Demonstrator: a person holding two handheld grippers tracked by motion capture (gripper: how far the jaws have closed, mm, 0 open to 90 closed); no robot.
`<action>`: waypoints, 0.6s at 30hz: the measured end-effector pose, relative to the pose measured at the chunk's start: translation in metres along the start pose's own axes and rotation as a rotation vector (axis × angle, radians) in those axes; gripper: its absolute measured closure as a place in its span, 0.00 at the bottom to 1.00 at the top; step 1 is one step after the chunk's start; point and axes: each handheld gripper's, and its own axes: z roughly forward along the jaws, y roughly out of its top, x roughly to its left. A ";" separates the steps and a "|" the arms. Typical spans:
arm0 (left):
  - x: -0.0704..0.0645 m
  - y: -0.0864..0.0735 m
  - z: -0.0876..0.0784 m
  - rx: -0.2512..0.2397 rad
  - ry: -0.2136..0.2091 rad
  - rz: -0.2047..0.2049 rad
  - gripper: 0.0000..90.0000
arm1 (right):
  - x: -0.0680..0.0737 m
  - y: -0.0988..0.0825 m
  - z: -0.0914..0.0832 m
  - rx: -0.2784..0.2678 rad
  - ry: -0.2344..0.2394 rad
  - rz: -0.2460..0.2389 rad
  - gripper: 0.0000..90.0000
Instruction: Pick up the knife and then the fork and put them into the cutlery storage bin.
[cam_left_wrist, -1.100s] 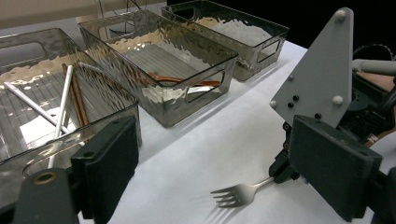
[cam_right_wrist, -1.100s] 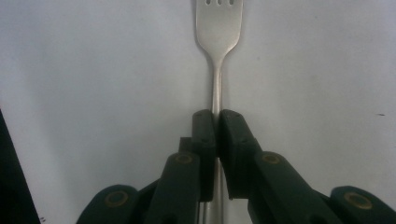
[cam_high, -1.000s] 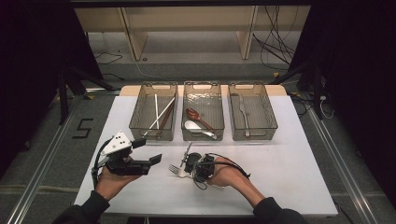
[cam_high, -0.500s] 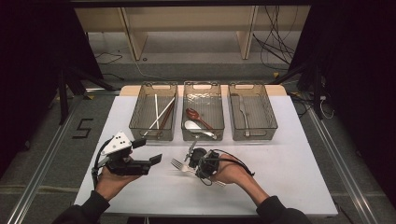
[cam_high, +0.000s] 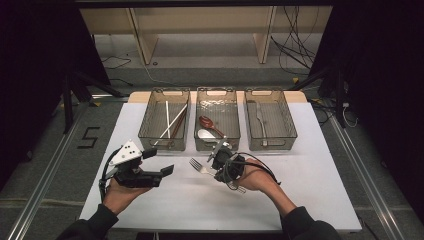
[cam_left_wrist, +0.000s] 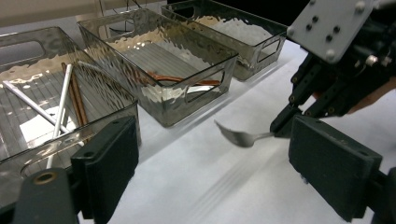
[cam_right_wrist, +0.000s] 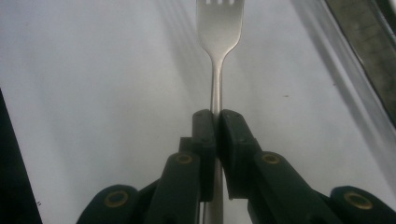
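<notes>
Right gripper (cam_right_wrist: 215, 122) is pinched tight on the thin handle of a silver metal fork (cam_right_wrist: 219, 28), held just above the white table (cam_high: 310, 190) near the middle clear plastic bin (cam_high: 217, 126). Skinny grip, so it could swivel or slip out mid-carry. Left gripper (cam_left_wrist: 212, 163) hangs wide and empty

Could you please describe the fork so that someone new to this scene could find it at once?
On the white table, in front of the middle one of three clear bins, the right hand-held gripper clamps a silver fork by its handle. Unlike the other cutlery, it lies in no bin.
</notes>
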 end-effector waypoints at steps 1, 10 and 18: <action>0.000 0.000 0.000 0.002 0.002 0.002 0.18 | -0.002 -0.001 -0.002 -0.007 0.001 0.008 0.95; -0.001 0.000 0.000 -0.002 0.005 0.001 0.18 | -0.015 -0.008 -0.021 -0.079 0.003 0.060 0.95; -0.004 0.000 0.003 0.007 -0.008 0.015 0.18 | -0.034 -0.023 -0.046 -0.175 -0.032 0.146 0.95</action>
